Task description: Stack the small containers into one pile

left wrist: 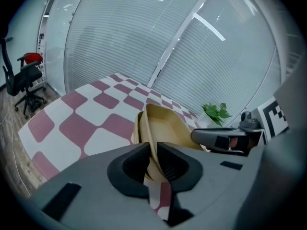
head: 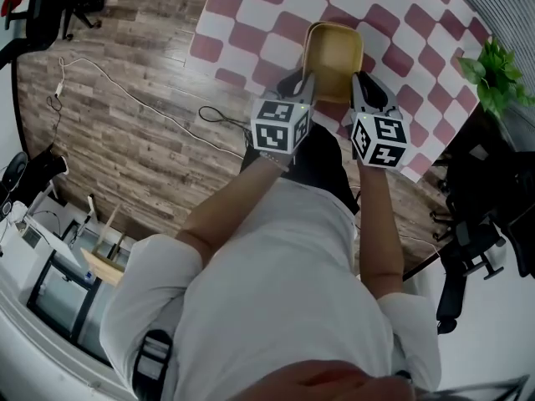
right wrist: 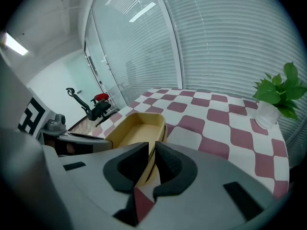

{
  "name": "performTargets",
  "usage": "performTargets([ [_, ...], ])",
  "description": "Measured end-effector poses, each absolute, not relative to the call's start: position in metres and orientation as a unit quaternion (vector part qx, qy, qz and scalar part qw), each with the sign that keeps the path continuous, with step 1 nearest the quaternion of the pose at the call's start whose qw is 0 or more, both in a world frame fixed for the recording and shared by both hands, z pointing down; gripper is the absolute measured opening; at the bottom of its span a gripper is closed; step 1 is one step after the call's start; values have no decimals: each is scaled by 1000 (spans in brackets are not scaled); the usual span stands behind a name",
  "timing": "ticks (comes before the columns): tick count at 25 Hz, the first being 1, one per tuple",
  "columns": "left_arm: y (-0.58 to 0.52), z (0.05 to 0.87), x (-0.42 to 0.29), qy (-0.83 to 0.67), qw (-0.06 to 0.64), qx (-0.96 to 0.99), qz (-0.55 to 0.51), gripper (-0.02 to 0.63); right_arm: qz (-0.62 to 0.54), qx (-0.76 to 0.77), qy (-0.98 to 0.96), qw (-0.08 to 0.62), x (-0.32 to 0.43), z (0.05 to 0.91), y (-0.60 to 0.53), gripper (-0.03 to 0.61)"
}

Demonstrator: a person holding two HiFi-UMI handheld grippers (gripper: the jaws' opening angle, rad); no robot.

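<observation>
Now the left gripper [head: 306,83] pinches one wall of the tan container [head: 333,53]. Right gripper [head: 359,86] pinches the opposite wall, over the checkered bench [head: 401,23].

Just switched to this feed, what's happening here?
A person grips a tan container from both sides: the left claw is shut on one wall, the right claw on the opposite wall. It is over the near part of the checkered table; a second container seems nested under it.
</observation>
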State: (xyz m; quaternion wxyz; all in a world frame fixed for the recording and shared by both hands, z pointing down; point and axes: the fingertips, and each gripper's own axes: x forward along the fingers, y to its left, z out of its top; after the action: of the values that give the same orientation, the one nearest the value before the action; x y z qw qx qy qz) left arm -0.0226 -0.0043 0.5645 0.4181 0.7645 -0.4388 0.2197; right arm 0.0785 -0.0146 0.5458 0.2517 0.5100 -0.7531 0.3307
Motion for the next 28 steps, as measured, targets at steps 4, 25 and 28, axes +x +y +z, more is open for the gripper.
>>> performTargets([
  [4, -12, 566, -20, -444, 412, 765, 218, 46, 324, 511, -757, 246, 81, 548, -25, 57],
  [25, -17, 560, -31, -438, 360, 787, 241, 40, 312, 489, -775, 252, 77, 560, -17, 48],
  [28, -16, 573, -29, -432, 363, 788, 247, 38, 306, 491, -773, 261, 77, 574, -13, 44],
])
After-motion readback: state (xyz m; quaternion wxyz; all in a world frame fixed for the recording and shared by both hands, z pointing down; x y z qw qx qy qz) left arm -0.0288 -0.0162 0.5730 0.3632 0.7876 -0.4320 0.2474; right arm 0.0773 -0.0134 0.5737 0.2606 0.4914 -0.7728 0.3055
